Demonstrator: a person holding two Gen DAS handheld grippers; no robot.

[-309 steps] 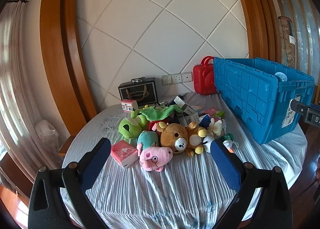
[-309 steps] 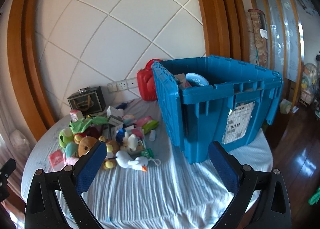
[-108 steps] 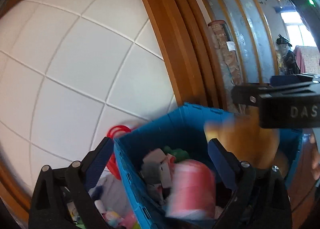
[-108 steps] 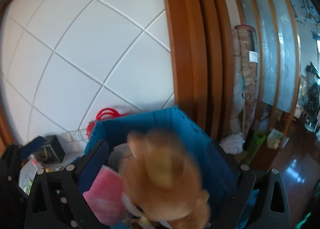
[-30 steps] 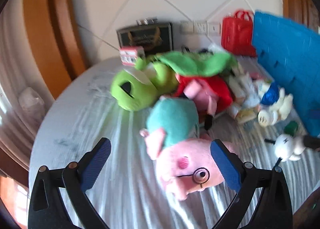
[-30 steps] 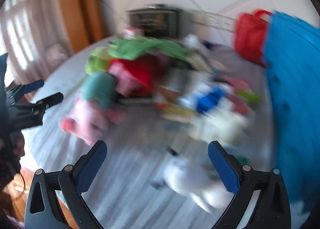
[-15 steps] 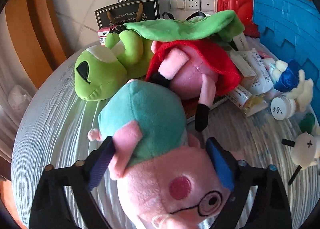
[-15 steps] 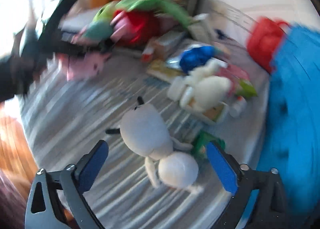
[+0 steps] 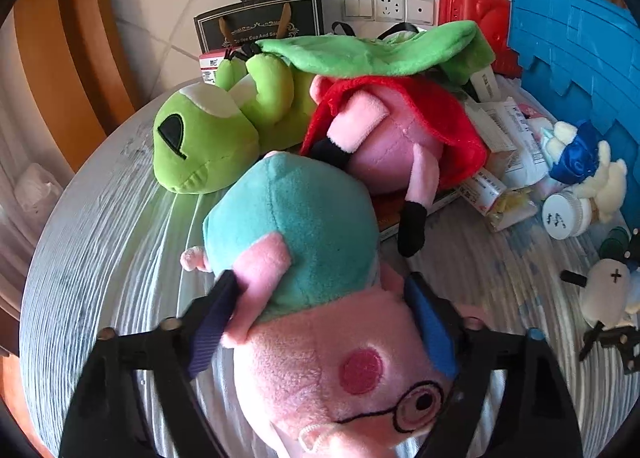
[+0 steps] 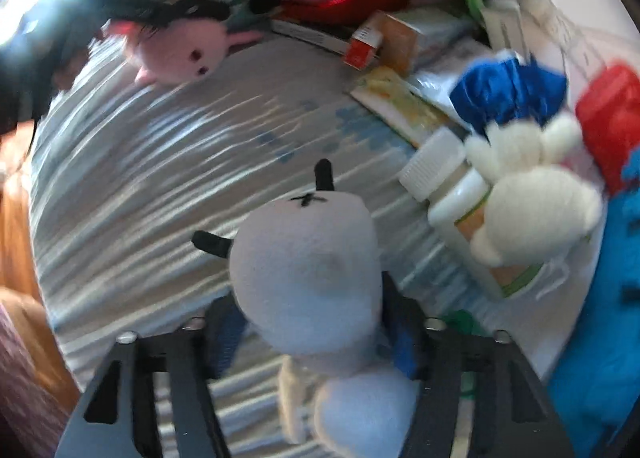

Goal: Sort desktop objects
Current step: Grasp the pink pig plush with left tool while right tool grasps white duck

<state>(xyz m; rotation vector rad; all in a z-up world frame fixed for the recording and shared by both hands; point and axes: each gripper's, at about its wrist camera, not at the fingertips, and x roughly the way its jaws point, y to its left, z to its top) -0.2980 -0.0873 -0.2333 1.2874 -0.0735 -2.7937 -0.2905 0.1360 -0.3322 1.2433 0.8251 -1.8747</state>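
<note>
My left gripper (image 9: 320,322) is closed on a pink pig plush in a teal shirt (image 9: 304,298), its pads pressing the plush at the neck; the plush lies on the striped tablecloth (image 9: 100,250). It also shows in the right wrist view (image 10: 180,49), with the left gripper over it. My right gripper (image 10: 308,334) is closed around a white plush with black legs (image 10: 308,266), which also shows in the left wrist view (image 9: 604,294). The blue crate (image 9: 580,57) stands at the right.
A green frog plush (image 9: 208,137), a pink pig in a red cape (image 9: 392,129), small boxes (image 9: 504,145), a white jar (image 9: 564,213), a cream plush with blue cloth (image 10: 528,177), a red case (image 9: 476,17) and a black gift bag (image 9: 260,25) crowd the table's back.
Both grippers have moved in on their plushes and narrowed: the left onto the pink pig, the right onto the white plush.
</note>
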